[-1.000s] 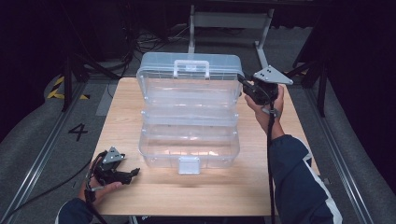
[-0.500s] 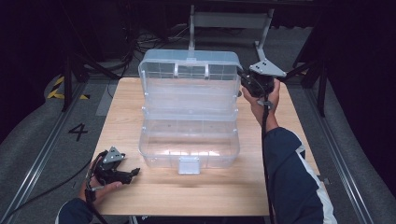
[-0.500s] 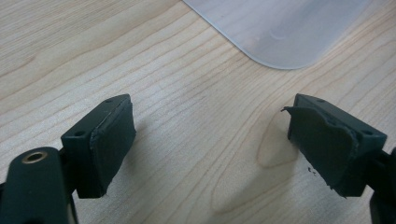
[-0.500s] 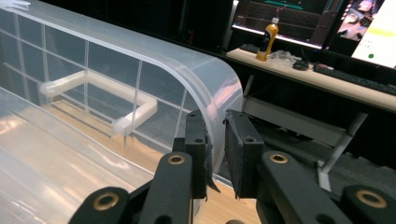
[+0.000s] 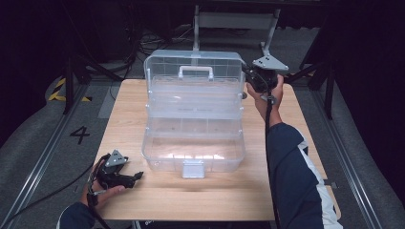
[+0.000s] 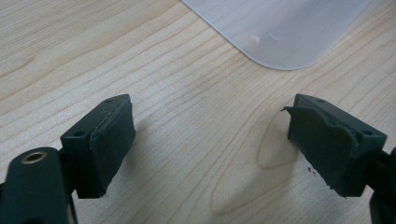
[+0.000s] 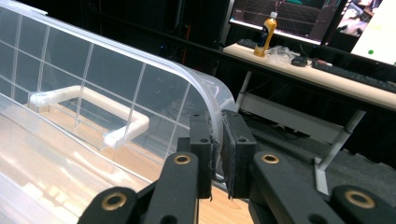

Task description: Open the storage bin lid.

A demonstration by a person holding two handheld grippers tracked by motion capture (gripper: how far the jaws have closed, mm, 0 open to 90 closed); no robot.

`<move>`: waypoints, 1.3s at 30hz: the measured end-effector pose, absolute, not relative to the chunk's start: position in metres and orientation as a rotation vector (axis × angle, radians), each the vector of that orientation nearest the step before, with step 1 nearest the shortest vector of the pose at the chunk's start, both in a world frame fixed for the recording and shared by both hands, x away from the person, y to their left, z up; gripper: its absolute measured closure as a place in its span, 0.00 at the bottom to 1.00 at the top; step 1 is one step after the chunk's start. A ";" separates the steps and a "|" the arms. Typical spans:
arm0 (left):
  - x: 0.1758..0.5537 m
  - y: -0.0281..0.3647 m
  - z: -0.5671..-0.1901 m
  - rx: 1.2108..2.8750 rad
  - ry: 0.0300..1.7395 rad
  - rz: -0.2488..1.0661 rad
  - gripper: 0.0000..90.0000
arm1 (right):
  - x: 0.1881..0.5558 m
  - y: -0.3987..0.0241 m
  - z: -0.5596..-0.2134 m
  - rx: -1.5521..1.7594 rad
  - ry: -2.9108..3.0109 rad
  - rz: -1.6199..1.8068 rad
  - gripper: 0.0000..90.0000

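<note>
- The clear plastic toolbox [image 5: 193,119] is set in the middle of the wooden table [image 5: 305,143], its tiers fanned open towards the person and its lid [image 5: 193,71] raised at the far side, the white handle [image 5: 196,72] facing forward.
- Compared with a second ago, the lid is seen to stand more upright and further back; half a second ago it was already near its present tilt.
- The right-hand edge of the lid is pinched by the right gripper [image 7: 217,154]: in the right gripper view the thin clear rim is caught between the two pads, which have just been closing down onto it.
- The right gripper [image 5: 250,78] has been carried a little to the right and away along with the lid corner, from which it is judged that the lid is being swung fully open and that this step is nearly done.
- The lower tray, with its front latch [image 5: 193,168], has not been shifted on the table.
- The left gripper [image 5: 133,177] has been kept resting on the table near the box's front left corner; its jaws are spread wide with nothing between them, only bare wood and a corner of the box [image 6: 285,28] ahead.
- No bracing of the box is given by the left gripper, so a slide of the base is a risk if the lid is pushed harder.
</note>
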State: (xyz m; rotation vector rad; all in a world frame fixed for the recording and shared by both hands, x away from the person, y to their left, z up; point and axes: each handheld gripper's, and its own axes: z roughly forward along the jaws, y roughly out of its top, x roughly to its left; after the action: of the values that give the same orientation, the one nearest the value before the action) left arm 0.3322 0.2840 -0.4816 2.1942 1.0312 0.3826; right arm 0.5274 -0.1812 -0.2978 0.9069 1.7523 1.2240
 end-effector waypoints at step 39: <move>0.336 0.282 -0.481 2.203 1.031 0.412 0.17 | 0.578 -0.180 -0.311 0.965 1.840 1.181 0.92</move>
State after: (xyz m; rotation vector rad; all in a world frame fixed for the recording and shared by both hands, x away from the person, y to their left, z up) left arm 0.3360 0.2819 -0.4808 2.2033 1.0305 0.4117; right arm 0.5775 -0.1805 -0.3113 0.9651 1.8398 1.1810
